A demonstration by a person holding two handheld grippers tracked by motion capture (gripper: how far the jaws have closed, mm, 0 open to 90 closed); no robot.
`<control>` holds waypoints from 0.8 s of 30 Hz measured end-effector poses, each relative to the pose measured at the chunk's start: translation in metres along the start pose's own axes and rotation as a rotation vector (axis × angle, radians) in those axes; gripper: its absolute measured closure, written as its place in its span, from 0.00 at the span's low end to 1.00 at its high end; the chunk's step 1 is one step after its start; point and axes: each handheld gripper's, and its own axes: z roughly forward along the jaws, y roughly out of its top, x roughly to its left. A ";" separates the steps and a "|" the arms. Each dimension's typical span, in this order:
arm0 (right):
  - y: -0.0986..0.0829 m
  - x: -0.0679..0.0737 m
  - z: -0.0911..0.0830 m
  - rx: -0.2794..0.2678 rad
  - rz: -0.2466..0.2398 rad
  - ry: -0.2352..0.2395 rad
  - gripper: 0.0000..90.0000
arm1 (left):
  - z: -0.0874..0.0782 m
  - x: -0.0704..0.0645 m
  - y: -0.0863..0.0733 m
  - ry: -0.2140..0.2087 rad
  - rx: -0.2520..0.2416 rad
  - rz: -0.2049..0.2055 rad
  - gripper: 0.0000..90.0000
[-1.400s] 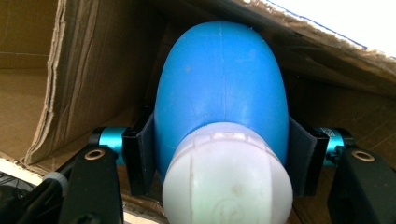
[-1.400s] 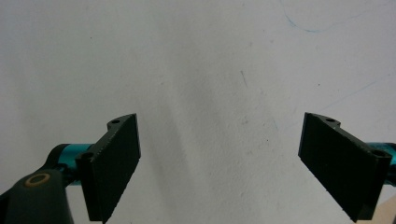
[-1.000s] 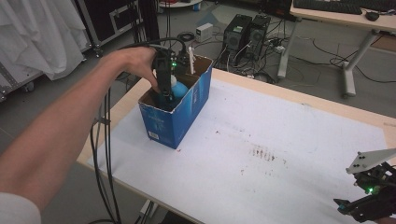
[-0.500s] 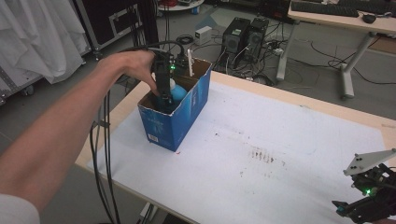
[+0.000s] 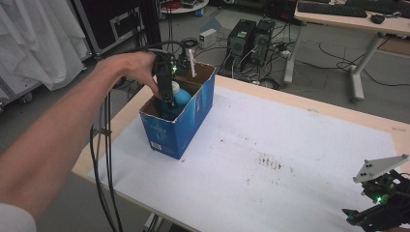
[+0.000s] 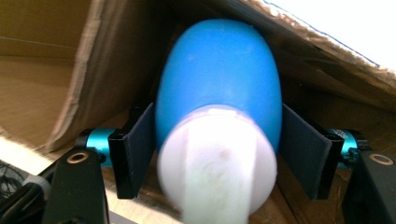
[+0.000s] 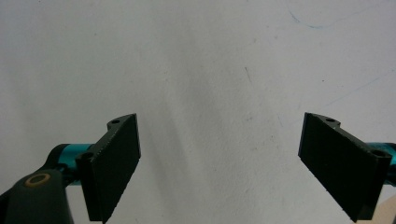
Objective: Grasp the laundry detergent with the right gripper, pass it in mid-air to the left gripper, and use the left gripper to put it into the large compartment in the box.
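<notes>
Left gripper (image 6: 217, 154): jaws closed against both flanks of a blue bottle (image 6: 219, 79), just below its white cap (image 6: 217, 163); contact on both sides is seen in the left gripper view.
Left gripper, high view (image 5: 167, 99): pointed down into an open cardboard box (image 5: 186, 128), held by the person's left hand (image 5: 130, 70).
Right gripper (image 7: 219, 163): jaws spread wide, nothing between them; bare white sheet (image 7: 201, 60) is faced.
Right gripper, high view (image 5: 382, 212): parked at the near right corner of the table, well apart from the box.
Blue bottle, location: inside the box, cap end toward the gripper camera, body lying close to a brown inner wall (image 6: 42, 70); rounded blue shoulder seen above the rim in the high view (image 5: 181, 96).
Box: blue printed outside, flaps open, standing at the far left part of the white sheet (image 5: 270, 145) on the wooden table (image 5: 338, 111).
Other content: a white stick-like item (image 5: 192, 63) rises at the far end of the box; identity cannot be told.
Step in hand: bottle judged gripped inside the box; whether it is being lifted out or set down cannot be told from this moment.
Next move calls for: a straight vertical path, so the box walls and flaps are cleared; grip kept firm, since the smooth rounded body could slip.
Risk: box dragged or tipped if the bottle catches a flap.
</notes>
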 end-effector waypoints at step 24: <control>-0.003 0.002 0.000 0.002 0.003 0.001 0.14 | -0.045 -0.007 0.016 0.037 -0.008 0.015 0.26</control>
